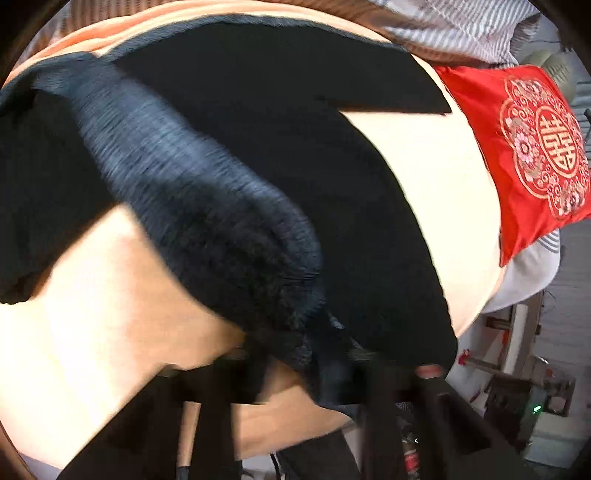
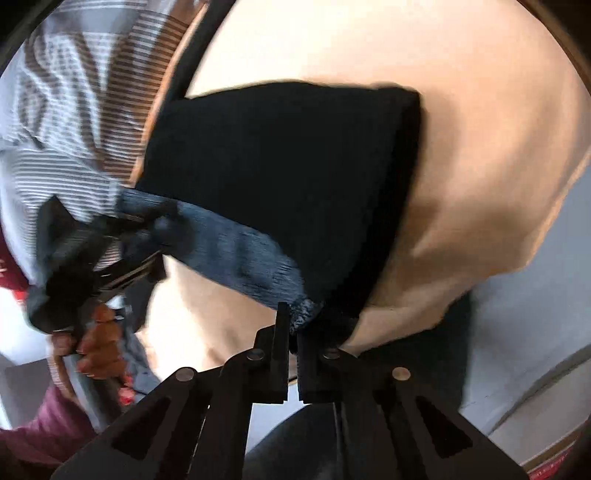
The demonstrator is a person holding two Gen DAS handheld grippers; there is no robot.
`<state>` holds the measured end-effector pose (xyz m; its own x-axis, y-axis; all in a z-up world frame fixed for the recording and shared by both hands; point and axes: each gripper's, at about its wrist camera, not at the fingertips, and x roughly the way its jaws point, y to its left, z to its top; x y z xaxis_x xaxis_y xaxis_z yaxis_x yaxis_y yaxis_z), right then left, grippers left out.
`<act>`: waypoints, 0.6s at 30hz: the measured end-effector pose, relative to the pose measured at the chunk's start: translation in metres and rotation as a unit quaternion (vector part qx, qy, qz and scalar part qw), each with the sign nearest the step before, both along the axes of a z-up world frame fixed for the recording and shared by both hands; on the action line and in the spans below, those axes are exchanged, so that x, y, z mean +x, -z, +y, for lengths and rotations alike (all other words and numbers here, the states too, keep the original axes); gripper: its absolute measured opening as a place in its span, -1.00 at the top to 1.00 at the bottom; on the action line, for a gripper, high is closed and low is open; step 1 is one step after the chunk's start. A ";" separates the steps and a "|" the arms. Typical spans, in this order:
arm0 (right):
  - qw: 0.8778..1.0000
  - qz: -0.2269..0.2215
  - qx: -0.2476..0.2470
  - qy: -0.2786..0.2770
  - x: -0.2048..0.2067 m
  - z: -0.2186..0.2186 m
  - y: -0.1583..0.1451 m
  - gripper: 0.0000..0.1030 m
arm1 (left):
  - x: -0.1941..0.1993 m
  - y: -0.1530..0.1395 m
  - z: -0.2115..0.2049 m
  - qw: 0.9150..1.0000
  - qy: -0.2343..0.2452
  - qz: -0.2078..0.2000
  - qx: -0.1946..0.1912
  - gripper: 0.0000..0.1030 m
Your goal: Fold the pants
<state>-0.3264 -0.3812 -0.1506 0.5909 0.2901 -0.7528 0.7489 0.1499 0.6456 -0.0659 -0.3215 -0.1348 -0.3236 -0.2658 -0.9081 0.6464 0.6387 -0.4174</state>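
The black pants point(image 1: 280, 155) lie on a peach-coloured bed sheet point(image 1: 436, 177), with a ribbed dark blue-grey waistband point(image 1: 192, 177) lifted and stretched. In the right wrist view the pants point(image 2: 288, 177) hang from both grippers. My right gripper point(image 2: 293, 325) is shut on one end of the waistband point(image 2: 251, 254). My left gripper point(image 2: 136, 236) shows at the left of that view, shut on the other end of the band. In the left wrist view my left gripper point(image 1: 325, 365) is blurred, with the waistband bunched between its fingers.
A red embroidered cushion point(image 1: 532, 147) lies at the right of the bed. Striped bedding point(image 1: 461, 29) lies at the far edge and shows in the right wrist view point(image 2: 81, 110). The person's hand point(image 2: 99, 350) holds the left gripper's handle. Floor clutter point(image 1: 517, 387) sits beyond the bed's edge.
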 end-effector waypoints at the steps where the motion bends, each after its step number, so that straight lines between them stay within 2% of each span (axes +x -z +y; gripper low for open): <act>1: 1.000 -0.014 -0.001 -0.006 0.004 -0.003 -0.008 0.94 | 0.000 -0.006 -0.002 1.000 0.000 -0.003 -0.008 0.65; 5: 0.997 -0.073 -0.019 -0.031 0.022 -0.047 -0.054 0.94 | 0.004 -0.051 -0.024 0.998 0.002 -0.016 -0.058 0.66; 9: 0.992 -0.117 -0.042 -0.038 0.046 -0.120 -0.098 0.94 | 0.025 -0.084 -0.062 0.996 -0.017 -0.029 -0.078 0.66; 14: 0.985 -0.137 -0.080 -0.064 0.084 -0.220 -0.129 0.94 | 0.064 -0.090 -0.122 0.995 -0.034 -0.049 -0.074 0.66; 18: 0.982 -0.135 -0.089 -0.099 0.139 -0.294 -0.125 0.94 | 0.092 -0.078 -0.162 0.994 -0.047 -0.068 -0.070 0.65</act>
